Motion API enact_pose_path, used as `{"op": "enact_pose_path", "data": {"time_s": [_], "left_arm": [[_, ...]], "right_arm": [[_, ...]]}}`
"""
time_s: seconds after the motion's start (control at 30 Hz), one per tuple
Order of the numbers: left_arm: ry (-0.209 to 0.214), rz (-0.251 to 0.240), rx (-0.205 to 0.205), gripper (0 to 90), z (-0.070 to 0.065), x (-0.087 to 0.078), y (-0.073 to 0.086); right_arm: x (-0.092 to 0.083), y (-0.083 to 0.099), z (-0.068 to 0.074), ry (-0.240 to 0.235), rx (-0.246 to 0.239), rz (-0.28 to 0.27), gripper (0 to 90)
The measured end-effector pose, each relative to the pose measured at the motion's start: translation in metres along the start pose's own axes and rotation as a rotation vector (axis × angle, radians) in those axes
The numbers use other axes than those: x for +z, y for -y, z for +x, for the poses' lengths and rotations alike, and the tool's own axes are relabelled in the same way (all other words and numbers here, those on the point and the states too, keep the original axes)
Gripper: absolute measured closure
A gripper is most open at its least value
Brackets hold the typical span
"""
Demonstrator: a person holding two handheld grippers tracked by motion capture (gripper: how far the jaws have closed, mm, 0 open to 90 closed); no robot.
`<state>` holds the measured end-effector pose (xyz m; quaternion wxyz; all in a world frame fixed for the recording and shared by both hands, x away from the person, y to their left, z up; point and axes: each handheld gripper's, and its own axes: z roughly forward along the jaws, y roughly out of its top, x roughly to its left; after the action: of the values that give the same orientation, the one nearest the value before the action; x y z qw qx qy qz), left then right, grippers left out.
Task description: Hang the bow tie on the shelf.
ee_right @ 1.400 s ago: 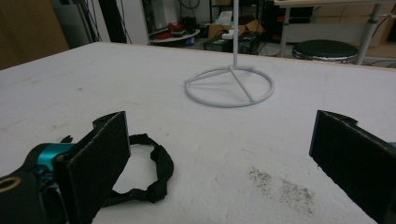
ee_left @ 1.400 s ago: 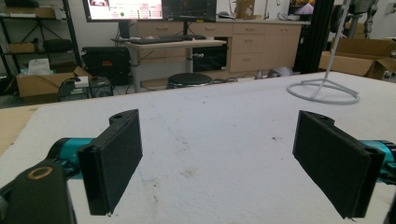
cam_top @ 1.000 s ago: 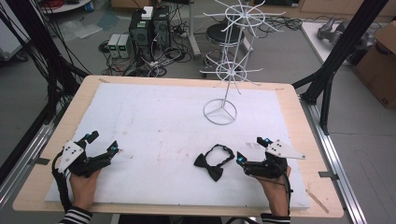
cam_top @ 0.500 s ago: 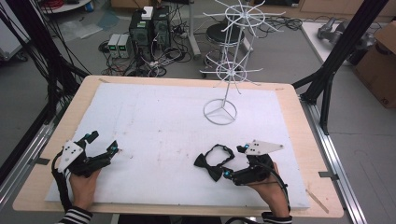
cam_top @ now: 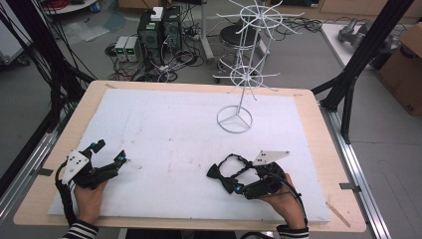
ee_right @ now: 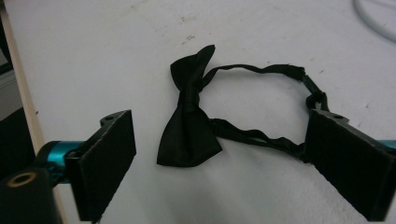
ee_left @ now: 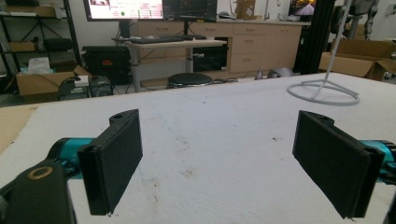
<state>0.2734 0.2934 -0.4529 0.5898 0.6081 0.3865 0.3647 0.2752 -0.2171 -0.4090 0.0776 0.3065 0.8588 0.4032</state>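
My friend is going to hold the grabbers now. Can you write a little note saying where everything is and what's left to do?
Left gripper: open, nothing between its jaws, resting on the white mat at the near left.
Right gripper: jaws wide but have just been closing a little; the black bow tie lies between them, not yet pinched.
Bow tie: flat on the mat at the near right, strap looped out beside it, one jaw over the strap's far end.
White wire rack: stands at the back of the mat, nothing hanging on it.
Done: right gripper lined up on the tie.
Left: grip and lift it; probably hang it on the rack.
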Motion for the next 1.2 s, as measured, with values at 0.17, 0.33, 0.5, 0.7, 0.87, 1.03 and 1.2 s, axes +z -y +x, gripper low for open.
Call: {"op": "enact_pose_path", "data": {"time_s": [0.17, 0.33, 0.5, 0.7, 0.87, 1.03, 1.2], "left_arm": [[0.000, 0.000, 0.000, 16.2, 0.000, 0.000, 0.000], [0.000, -0.001, 0.000, 16.2, 0.000, 0.000, 0.000], [0.000, 0.000, 0.000, 16.2, 0.000, 0.000, 0.000], [0.000, -0.001, -0.001, 16.2, 0.000, 0.000, 0.000], [0.000, -0.001, -0.002, 16.2, 0.000, 0.000, 0.000], [0.000, -0.001, -0.003, 16.2, 0.000, 0.000, 0.000], [0.000, -0.001, -0.002, 16.2, 0.000, 0.000, 0.000]], "right_arm": [[0.005, -0.002, 0.001, -0.017, 0.002, 0.030, 17.3], [0.010, -0.002, 0.001, -0.036, -0.006, 0.067, 20.9], [0.015, -0.002, 0.001, -0.049, -0.002, 0.095, 24.9], [0.021, -0.003, -0.001, -0.064, 0.032, 0.139, 34.1], [0.025, -0.004, -0.003, -0.077, 0.052, 0.157, 39.3], [0.026, -0.004, -0.006, -0.079, 0.070, 0.167, 42.5], [0.027, -0.003, -0.007, -0.091, 0.080, 0.178, 47.3]]}}
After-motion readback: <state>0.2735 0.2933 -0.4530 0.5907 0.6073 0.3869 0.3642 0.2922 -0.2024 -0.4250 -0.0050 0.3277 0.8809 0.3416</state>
